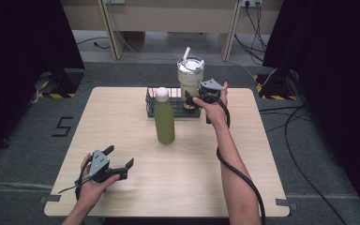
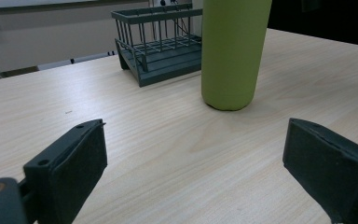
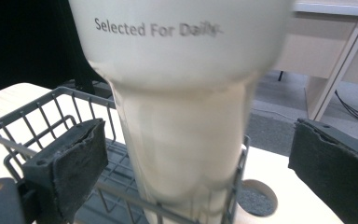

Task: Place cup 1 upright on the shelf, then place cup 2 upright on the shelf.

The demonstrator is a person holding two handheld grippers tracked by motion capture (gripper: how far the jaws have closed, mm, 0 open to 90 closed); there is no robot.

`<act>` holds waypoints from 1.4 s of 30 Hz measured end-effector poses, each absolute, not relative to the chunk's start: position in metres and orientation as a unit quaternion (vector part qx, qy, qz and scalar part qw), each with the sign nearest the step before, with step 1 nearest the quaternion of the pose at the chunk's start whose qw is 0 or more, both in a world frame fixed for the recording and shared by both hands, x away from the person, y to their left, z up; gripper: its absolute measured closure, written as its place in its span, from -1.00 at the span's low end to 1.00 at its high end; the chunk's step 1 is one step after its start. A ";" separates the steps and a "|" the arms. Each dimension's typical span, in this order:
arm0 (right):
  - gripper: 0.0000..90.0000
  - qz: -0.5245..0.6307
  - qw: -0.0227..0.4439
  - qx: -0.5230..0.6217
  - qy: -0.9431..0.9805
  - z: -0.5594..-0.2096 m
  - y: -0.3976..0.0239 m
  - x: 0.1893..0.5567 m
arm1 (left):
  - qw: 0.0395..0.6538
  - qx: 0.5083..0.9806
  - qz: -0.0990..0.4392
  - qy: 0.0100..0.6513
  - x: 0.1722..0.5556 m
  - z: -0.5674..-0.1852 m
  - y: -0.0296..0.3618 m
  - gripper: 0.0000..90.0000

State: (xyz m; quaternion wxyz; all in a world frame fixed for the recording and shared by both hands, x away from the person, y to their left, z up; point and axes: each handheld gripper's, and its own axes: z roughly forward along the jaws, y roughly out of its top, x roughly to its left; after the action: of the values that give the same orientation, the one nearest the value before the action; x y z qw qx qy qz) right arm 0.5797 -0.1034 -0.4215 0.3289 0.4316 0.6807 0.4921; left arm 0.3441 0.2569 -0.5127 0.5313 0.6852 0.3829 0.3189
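Looks down and forward from above onto the whole worktop (image 1: 122, 122). Rides low and close along each hand-held gripper. Shares the wire basket (image 2: 161, 46) between all three views.

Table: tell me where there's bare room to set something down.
Free: the table's near strip between the left gripper and the right forearm, and its far-left corner. Crowded: the green bottle, wire basket, cream tumbler and right gripper.
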 end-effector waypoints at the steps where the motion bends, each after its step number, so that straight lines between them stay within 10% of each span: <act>1: -0.89 0.491 0.331 0.431 0.680 -0.422 -0.106 0.577 | 0.532 0.685 0.319 0.383 0.344 -0.512 0.257 -0.88; 42: -0.77 0.490 0.324 0.475 0.655 -0.465 -0.189 0.453 | 0.534 0.675 0.331 0.387 0.348 -0.504 0.255 -0.88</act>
State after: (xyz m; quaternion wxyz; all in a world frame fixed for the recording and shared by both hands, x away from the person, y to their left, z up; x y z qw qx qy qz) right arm 0.4526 -0.1885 -0.4651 0.3238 0.4746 0.6553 0.4904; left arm 0.3482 0.2545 -0.5043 0.5341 0.6750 0.3867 0.3310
